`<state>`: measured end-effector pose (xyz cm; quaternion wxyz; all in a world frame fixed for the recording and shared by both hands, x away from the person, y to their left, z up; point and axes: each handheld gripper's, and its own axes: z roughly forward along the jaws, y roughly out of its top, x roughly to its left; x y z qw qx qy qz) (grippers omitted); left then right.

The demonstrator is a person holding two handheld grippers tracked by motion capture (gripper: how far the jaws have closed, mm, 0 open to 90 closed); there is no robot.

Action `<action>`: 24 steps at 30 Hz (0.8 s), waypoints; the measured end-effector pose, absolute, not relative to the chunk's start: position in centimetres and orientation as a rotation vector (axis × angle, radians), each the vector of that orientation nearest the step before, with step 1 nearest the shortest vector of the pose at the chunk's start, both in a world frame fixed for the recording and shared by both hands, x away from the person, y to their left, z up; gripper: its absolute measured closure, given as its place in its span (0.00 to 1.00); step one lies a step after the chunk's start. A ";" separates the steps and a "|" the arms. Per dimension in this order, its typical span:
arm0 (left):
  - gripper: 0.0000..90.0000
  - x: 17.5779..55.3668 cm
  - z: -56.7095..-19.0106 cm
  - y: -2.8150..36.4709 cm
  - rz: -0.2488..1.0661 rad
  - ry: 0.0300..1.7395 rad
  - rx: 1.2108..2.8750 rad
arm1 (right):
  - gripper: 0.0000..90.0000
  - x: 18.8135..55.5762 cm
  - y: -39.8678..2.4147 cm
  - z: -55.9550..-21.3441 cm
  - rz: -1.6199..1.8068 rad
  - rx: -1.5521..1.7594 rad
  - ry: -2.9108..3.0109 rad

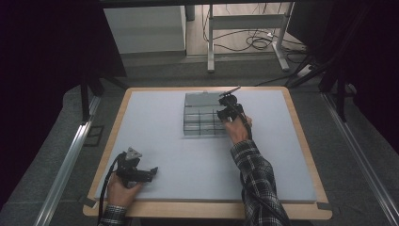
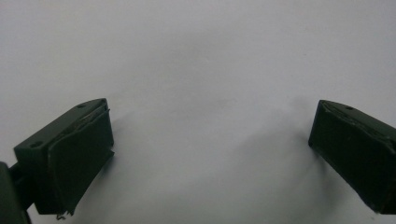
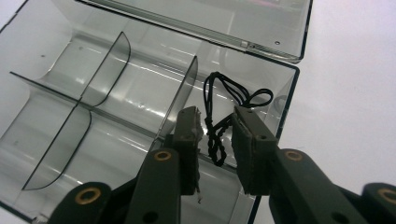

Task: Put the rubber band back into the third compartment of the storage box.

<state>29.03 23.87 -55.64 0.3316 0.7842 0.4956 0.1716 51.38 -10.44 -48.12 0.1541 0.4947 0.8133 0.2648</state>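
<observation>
A clear plastic box with divided compartments sits at the table's far middle, its lid folded back. My right gripper hangs over the box's right end. In the right gripper view its jaws stand close together around a black cord. The cord's twisted part runs between the pads, and its loops reach into the end compartment. My left gripper rests low at the near left, pointing right. It is open over the bare grey mat.
The grey mat covers a wood-edged table. The box's other compartments look empty. Behind the table are a desk frame and floor cables. Metal rails flank both sides.
</observation>
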 end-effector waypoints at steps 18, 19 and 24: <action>0.00 29.0 -55.6 23.9 0.449 1.296 2.048 | 0.56 49.8 -10.2 -47.2 0.812 1.318 2.367; 0.00 29.0 -55.6 23.9 0.449 1.296 2.049 | 0.55 49.7 -10.2 -47.2 0.816 1.312 2.368; 0.00 29.0 -55.6 23.9 0.449 1.296 2.049 | 0.50 49.2 -10.2 -46.9 0.835 1.295 2.373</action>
